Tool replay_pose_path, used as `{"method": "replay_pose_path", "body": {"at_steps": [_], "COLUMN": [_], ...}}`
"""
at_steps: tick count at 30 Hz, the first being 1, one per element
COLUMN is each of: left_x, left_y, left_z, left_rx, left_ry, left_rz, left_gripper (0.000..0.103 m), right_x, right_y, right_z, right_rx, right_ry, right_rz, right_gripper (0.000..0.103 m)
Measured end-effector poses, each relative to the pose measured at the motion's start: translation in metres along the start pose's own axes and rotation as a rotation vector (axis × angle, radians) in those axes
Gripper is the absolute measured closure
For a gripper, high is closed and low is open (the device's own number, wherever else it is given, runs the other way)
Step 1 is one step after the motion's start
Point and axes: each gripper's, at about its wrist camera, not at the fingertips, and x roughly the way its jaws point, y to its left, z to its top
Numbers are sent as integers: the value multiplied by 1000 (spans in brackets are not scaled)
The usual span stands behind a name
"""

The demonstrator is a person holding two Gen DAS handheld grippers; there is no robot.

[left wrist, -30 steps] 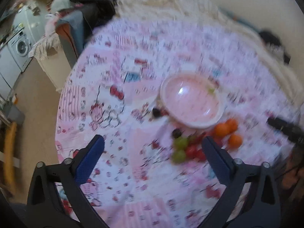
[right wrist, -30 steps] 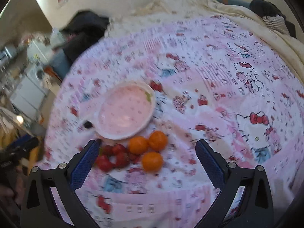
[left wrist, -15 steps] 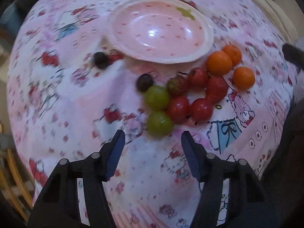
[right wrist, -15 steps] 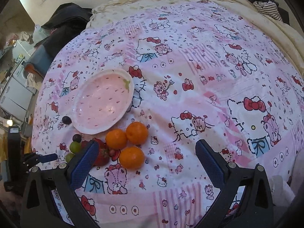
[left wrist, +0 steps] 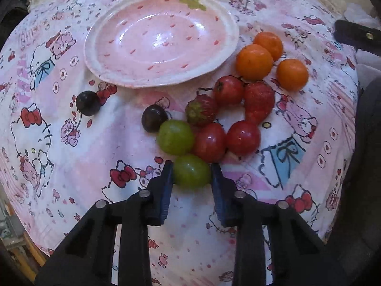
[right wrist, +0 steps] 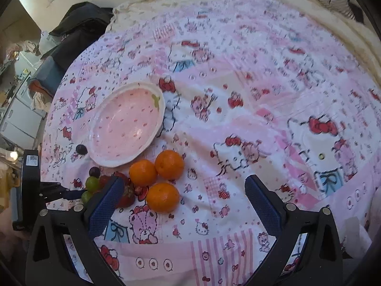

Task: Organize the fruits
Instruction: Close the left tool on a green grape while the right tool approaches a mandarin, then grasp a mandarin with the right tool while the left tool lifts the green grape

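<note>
Glossy pink plate on soft printed cloth.

The left gripper, jaws just closing, pinches a green grape on the cloth.

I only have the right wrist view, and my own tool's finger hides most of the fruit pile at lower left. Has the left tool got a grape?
Observer: Yes. In the left wrist view the left tool has just been closing, and its pads touch both sides of the near green grape.
Operator: Is anything crowding that grape?
Observer: The other green grape and a round red fruit lie just beyond it. I cannot tell whether they touch it.
Operator: What red fruit is in the pile?
Observer: Five pieces: two strawberries and three round ones, that red fruit among them.
</note>
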Motion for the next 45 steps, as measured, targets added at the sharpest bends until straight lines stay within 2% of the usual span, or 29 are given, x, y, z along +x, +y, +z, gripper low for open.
{"method": "replay_pose_path", "body": {"at_steps": [1, 2, 5, 10, 13, 15, 17, 19, 26, 27, 28, 30, 33, 36, 39, 41, 45], "left_x": [-1, -3, -8, -12, -15, -20, -26, -31, -51, -56, -62, -78, -93, -97, -95, -96, -96], "left_y": [0, 3, 4, 3, 7, 9, 12, 17, 28, 26, 28, 32, 36, 40, 39, 40, 43], "left_z": [0, -1, -4, -10, -16, -19, -22, -24, -39, -39, -39, -42, -39, -37, -34, -35, -35], "left_rx": [-4, -15, -37, -73, -93, -111, -136, -163, -204, -214, -225, -260, -297, -327, -346, -364, -383], "left_ry": [0, 3, 3, -5, -16, -28, -40, -47, -108, -130, -157, -222, -281, -298, -303, -311, -317], "left_rz": [-3, -5, -14, -23, -28, -24, -25, -29, 2, 9, 11, 15, 23, 25, 32, 25, 10], "left_gripper": [76, 76, 76, 76, 76, 76, 76, 76, 76, 76, 76, 76, 76, 76, 76, 76, 76], "right_x": [5, 9, 31, 54, 70, 76, 79, 78, 62, 57, 50, 37, 18, 22, 27, 33, 52], "right_y": [-2, -3, -4, 14, 28, 31, 32, 32, 33, 33, 34, 35, 44, 32, 22, 14, 17], "right_z": [1, 1, -3, -8, -11, -13, -14, -15, -16, -16, -16, -14, -8, -6, -6, -5, -9], "right_rx": [13, 22, 49, -20, -97, -120, -131, -135, -122, -118, -113, -91, -102, -11, 22, 63, 35], "right_ry": [28, 53, 161, 221, 252, 253, 259, 265, 219, 201, 182, 156, 89, 113, 128, 143, 204], "right_rz": [21, 33, 82, 46, 2, -24, -30, -9, 47, 60, 79, 119, 114, 170, 123, 134, 91], "right_gripper": [5, 14, 25, 25, 32, 34, 49, 56, 58, 62, 71, 71, 71, 70, 58, 35, 33]}}
